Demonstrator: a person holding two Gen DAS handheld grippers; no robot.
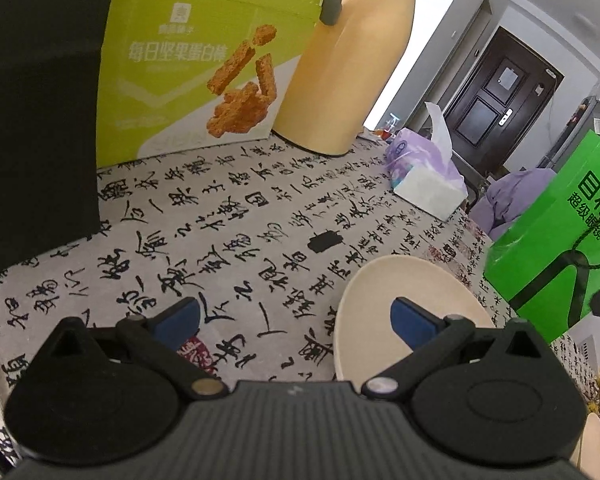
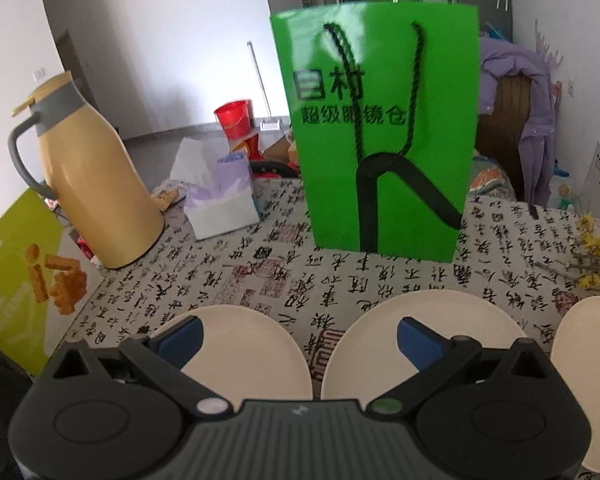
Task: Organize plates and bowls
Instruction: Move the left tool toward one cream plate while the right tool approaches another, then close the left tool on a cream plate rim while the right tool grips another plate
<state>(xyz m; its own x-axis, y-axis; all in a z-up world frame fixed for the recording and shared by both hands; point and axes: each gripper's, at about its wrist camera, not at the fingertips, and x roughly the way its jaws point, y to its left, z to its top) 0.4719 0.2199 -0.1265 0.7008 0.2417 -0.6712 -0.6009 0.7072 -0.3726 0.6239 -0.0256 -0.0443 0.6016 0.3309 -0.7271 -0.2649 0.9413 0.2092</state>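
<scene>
Three cream plates lie on the calligraphy-print tablecloth. In the right wrist view the left plate [image 2: 252, 344] and the middle plate [image 2: 388, 336] sit just ahead of my right gripper [image 2: 300, 330], which is open and empty above the gap between them. A third plate [image 2: 588, 360] shows at the right edge. In the left wrist view one cream plate [image 1: 380, 304] lies under the right finger of my left gripper [image 1: 296, 316], which is open and holds nothing. No bowl is in view.
A green paper bag [image 2: 380, 136] stands behind the plates. A yellow thermos jug [image 2: 92, 184], a tissue box [image 2: 220, 196] and a lime snack box [image 1: 196, 60] stand at the back left. Yellow flowers [image 2: 592, 256] lie at the right. A dark object [image 1: 36, 100] fills the left.
</scene>
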